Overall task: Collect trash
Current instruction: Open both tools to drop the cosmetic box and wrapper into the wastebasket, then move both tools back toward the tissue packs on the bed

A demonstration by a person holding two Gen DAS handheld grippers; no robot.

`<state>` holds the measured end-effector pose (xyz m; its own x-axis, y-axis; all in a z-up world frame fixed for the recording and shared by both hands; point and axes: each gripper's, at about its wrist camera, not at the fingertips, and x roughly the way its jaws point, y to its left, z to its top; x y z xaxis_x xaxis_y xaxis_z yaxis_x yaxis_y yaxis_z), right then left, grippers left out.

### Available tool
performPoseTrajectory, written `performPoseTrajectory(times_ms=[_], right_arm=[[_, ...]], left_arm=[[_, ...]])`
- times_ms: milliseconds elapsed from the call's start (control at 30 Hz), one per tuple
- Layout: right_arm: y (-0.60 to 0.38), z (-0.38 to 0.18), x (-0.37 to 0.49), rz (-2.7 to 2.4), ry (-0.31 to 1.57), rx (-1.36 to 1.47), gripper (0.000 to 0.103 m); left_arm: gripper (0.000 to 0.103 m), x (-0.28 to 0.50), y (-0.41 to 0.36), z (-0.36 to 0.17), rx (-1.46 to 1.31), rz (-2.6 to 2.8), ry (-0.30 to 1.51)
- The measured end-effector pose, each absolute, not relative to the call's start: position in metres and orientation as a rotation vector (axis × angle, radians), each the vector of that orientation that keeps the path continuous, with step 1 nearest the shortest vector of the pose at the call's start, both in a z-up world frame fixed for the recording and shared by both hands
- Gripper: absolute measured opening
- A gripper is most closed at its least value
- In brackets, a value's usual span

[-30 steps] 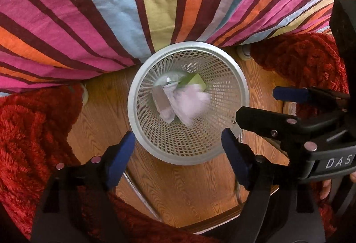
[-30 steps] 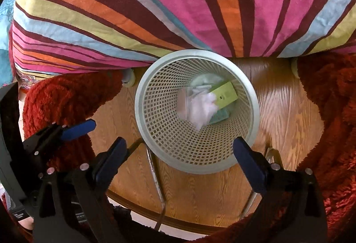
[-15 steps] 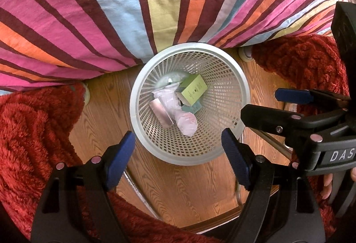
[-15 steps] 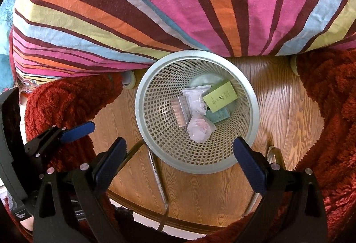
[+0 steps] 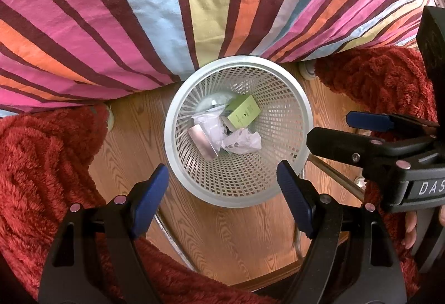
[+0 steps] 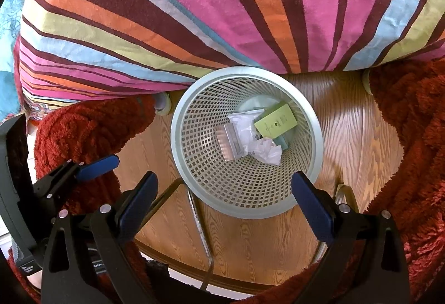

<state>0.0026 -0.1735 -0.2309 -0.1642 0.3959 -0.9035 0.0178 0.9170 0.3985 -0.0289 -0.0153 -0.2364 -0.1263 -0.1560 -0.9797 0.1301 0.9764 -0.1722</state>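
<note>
My left gripper (image 5: 222,190) hangs over the bin (image 5: 303,114), jaws apart and empty, pointing almost straight down so that whatever I let go of falls inside the rim and not onto the floor (image 5: 222,242). My right gripper (image 6: 225,198) is beside it, spread wider and also empty, tilted toward the same opening; in the left view it shows side-on at the right edge (image 5: 370,131).

The trash is at the bottom of the bin: a crumpled paper (image 5: 242,141), a clear plastic wrapper (image 5: 210,124), a pinkish flat pack (image 5: 201,141) leaning against the mesh wall, and a green box (image 5: 243,112) lying on top toward the far side. The bin stands on the floor right against the striped blanket (image 5: 194,3), between two red rugs (image 5: 41,164), so I judge it is there to be reached from the bed. With both grippers empty, I judge this drop done and more trash, if any, lies elsewhere.
</note>
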Motion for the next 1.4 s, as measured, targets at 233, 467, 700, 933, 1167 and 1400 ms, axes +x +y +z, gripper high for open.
performPoseTrajectory(times_ms=[233, 467, 700, 933, 1167, 1400], right_arm=[[-0.174, -0.231, 0.003, 0.34, 1.714, 0.306, 0.092], [-0.175, -0.211, 0.004, 0.363, 1.63, 0.299, 0.092], [-0.182, -0.174, 0.01, 0.402, 1.476, 0.284, 0.092], [-0.203, -0.119, 0.029, 0.412, 1.236, 0.27, 0.092], [-0.232, -0.079, 0.057, 0.393, 1.04, 0.22, 0.092], [-0.254, -0.061, 0.094, 0.338, 0.924, 0.201, 0.092]], left_arm=[[0.078, -0.028, -0.014, -0.237, -0.033, -0.246, 1.681], [0.078, -0.027, -0.015, -0.224, -0.029, -0.243, 1.625], [0.078, -0.022, -0.012, -0.189, -0.013, -0.217, 1.468], [0.078, -0.009, -0.003, -0.151, -0.044, -0.196, 1.323], [0.078, 0.022, -0.008, -0.115, -0.042, -0.189, 1.208], [0.078, 0.072, -0.03, -0.082, -0.064, -0.176, 1.13]])
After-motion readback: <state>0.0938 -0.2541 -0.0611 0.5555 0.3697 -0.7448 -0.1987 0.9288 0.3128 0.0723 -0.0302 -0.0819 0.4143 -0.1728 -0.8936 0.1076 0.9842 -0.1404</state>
